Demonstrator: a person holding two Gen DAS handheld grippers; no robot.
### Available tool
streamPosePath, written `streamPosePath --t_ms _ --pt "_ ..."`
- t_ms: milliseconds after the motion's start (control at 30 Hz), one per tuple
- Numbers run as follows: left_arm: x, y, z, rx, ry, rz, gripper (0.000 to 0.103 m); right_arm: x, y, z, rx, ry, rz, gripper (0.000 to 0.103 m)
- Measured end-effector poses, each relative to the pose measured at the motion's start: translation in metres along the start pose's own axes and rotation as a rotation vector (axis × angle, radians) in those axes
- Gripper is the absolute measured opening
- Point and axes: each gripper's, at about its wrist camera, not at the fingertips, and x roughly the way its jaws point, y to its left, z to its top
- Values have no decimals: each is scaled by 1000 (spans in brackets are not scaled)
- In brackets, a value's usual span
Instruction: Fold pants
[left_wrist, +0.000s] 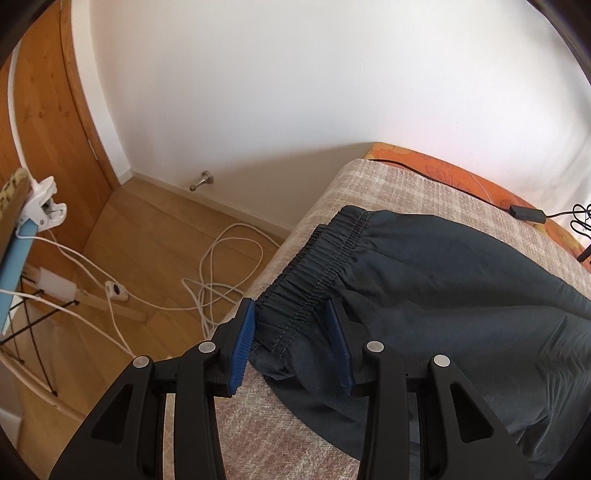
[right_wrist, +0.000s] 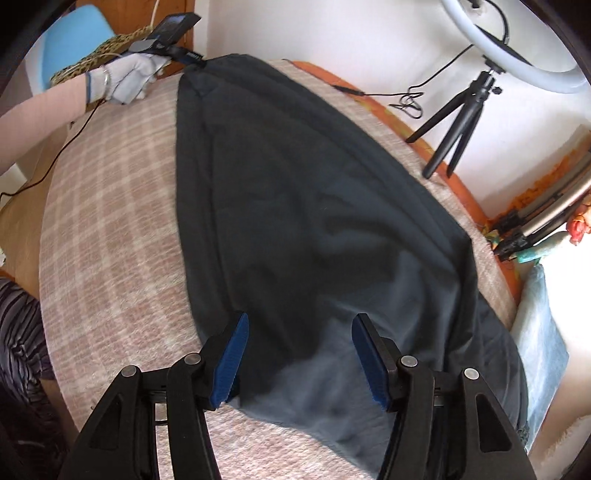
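The soft, light, slippery dark-blue fabric pants (right_wrist: 303, 206) look best gripped at the gathered elastic waistband (left_wrist: 317, 273), which the released left gripper (left_wrist: 293, 343) straddles, while the right gripper (right_wrist: 299, 350) gapes empty.

No legible text, label, brand, number or sign found in either view. A small pale marking on the far hand-held gripper (right_wrist: 184, 55) is too blurred to read.

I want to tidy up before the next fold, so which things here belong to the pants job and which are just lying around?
Part of the job:
dark pants
elastic waistband
left gripper, open
right gripper, open
plaid blanket

Just lying about:
white cables
black adapter
tripod
ring light
doorstop
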Motion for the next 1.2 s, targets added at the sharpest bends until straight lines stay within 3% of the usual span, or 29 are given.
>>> streamPosePath --t_ms 133,167,200,333,500,600,733,800,933,1067,1200 --pt "-2 6 -1 -12 -4 -8 23 21 4 -2 -44 74 -24 60" --pt "-2 7 -1 -10 -4 -12 22 25 2 -1 -41 88 -6 54" --pt "-3 7 0 -5 -7 -12 21 28 1 0 -42 103 4 39" --pt "-6 11 0 -12 -19 -18 20 29 -2 3 -62 122 -12 5" --pt "-7 12 3 14 -27 5 20 -3 -9 0 -52 83 70 1" --pt "-2 15 3 4 -4 10 20 -17 -7 -10 -34 72 134 1" --pt "-2 17 1 -8 15 19 26 -7 9 -15 -70 94 90 6" --pt "-9 18 1 -12 19 24 34 -14 8 -17 -44 70 102 35" --pt "-41 21 3 11 -33 55 39 -50 -12 -25 65 -55 73 44" --pt "-84 16 1 7 -89 -27 40 -86 -40 -43 208 -154 18 54" --pt "-126 -24 -14 88 -116 -151 40 -119 -64 -70 332 -225 -29 56"
